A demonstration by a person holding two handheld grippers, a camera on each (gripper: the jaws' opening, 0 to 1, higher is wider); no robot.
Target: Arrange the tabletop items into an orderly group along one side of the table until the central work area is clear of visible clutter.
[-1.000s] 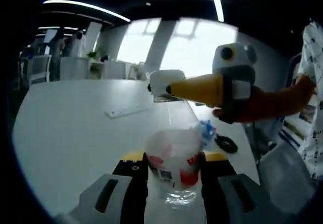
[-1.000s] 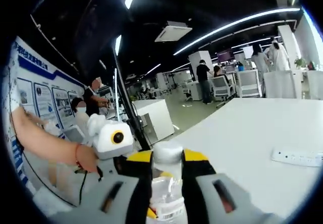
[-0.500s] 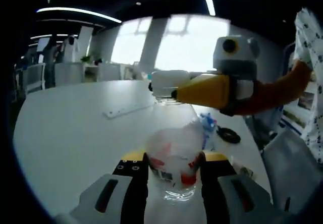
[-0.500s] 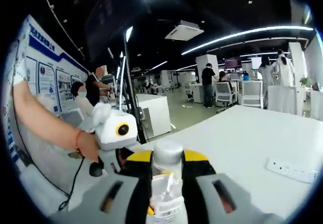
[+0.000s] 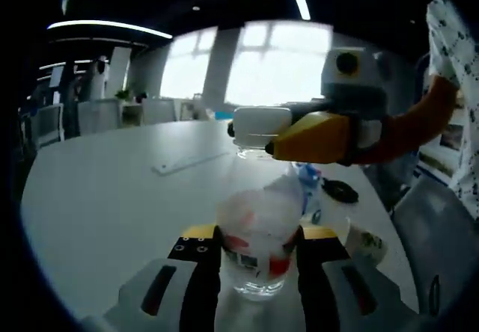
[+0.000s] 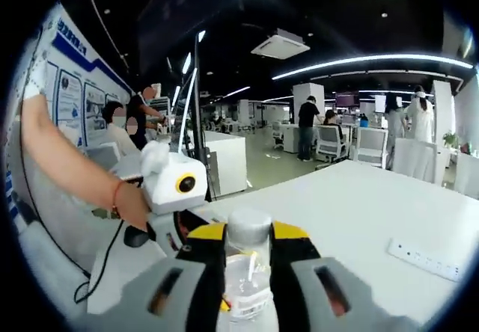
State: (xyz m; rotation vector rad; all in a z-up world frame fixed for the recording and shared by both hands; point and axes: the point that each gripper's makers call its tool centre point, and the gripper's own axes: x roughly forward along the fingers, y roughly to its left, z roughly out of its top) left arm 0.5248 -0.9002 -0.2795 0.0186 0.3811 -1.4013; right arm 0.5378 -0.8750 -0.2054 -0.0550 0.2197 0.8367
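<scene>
Clear plastic is what both tools carry: the left hand-held gripper [image 5: 258,246] is clamped on a crumpled bottle [image 5: 258,235] with a red and white label, and the right hand-held gripper [image 6: 247,246] is clamped on a water bottle [image 6: 247,268] with a white cap [image 6: 248,227]. Each bottle appears lifted off the white worktop [image 5: 105,197], which I judge to be a carry toward one edge so the middle is freed.

Seen along its own jaws, the capped bottle stands roughly upright, long axis running up between the jaws with the cap at the top; in the left gripper view that cap [image 5: 262,125] sits at the tip of the yellow right tool. The crumpled bottle's long axis runs away from the camera, its clear end nearest the lens, though which end that is I cannot tell.

Farther out on the worktop lie a white power strip [image 5: 191,162], a blue and white wrapper [image 5: 307,176] and a black round object [image 5: 340,190].
</scene>
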